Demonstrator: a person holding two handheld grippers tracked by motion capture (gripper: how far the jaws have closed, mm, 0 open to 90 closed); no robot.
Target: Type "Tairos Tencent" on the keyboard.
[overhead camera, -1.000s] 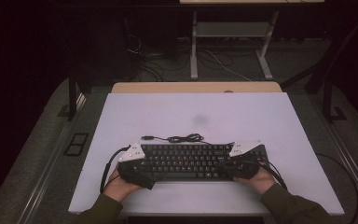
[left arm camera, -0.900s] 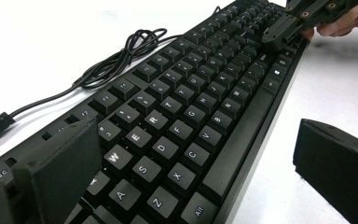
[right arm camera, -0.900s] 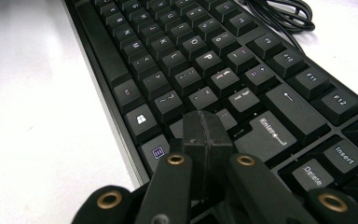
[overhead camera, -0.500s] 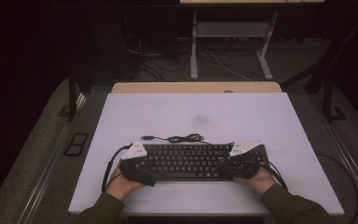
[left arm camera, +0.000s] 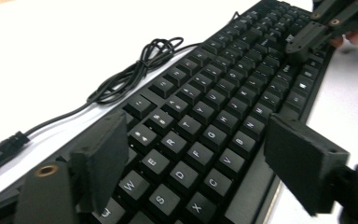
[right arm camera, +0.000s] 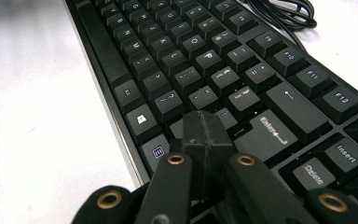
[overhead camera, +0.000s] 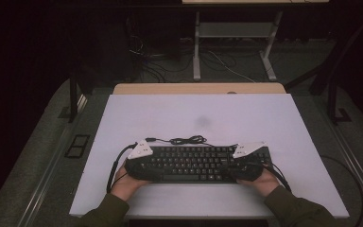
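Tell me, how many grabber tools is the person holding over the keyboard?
2. The left tool sits at the keyboard's left end, jaws apart and just closing around it. The right tool sits at the right end, shut.

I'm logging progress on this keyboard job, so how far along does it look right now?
Done: the keyboard lies flat on the table, its cable coiled behind it. In hand: the right gripper, shut with nothing between its fingers, rests its tip among the keys near Enter. The left gripper straddles the keyboard's other end; its jaws have just been closing, but the fingers don't yet press it. Left: gripping, probably, and whatever follows.
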